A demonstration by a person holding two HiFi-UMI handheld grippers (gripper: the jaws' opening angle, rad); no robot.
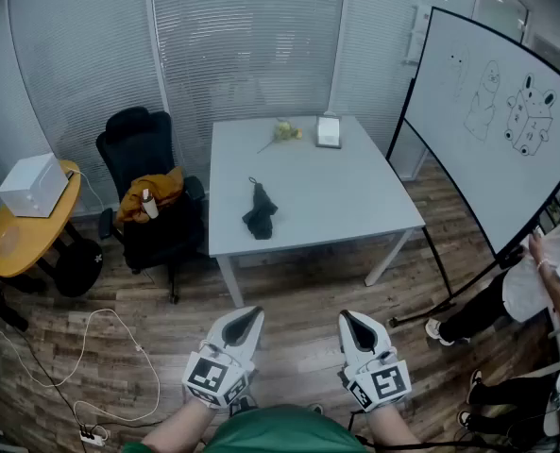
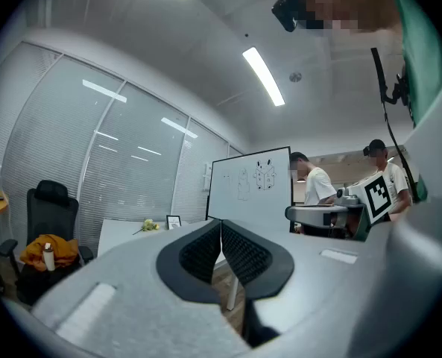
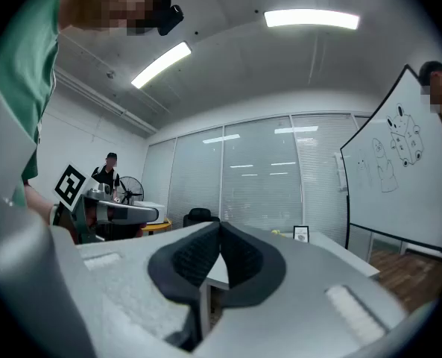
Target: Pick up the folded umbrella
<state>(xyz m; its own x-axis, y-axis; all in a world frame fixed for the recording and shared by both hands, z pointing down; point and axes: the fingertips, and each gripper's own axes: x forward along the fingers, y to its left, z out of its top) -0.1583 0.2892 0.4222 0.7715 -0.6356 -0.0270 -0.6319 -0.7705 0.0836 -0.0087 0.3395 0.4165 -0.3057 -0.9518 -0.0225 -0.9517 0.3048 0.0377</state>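
The folded black umbrella (image 1: 260, 213) lies on the grey table (image 1: 346, 196), near its front left part. Both grippers hang low over the wooden floor, well short of the table. My left gripper (image 1: 246, 318) is shut and holds nothing; its jaws meet at the tips (image 2: 221, 222). My right gripper (image 1: 353, 320) is also shut and bare, its jaws closed together (image 3: 220, 224). The umbrella does not show in either gripper view.
A yellow flower (image 1: 285, 131) and a small picture frame (image 1: 329, 131) sit at the table's far end. A black office chair (image 1: 152, 196) with orange cloth stands left of the table. A whiteboard (image 1: 492, 111) and people stand at right. Cables (image 1: 91, 366) trail across the floor.
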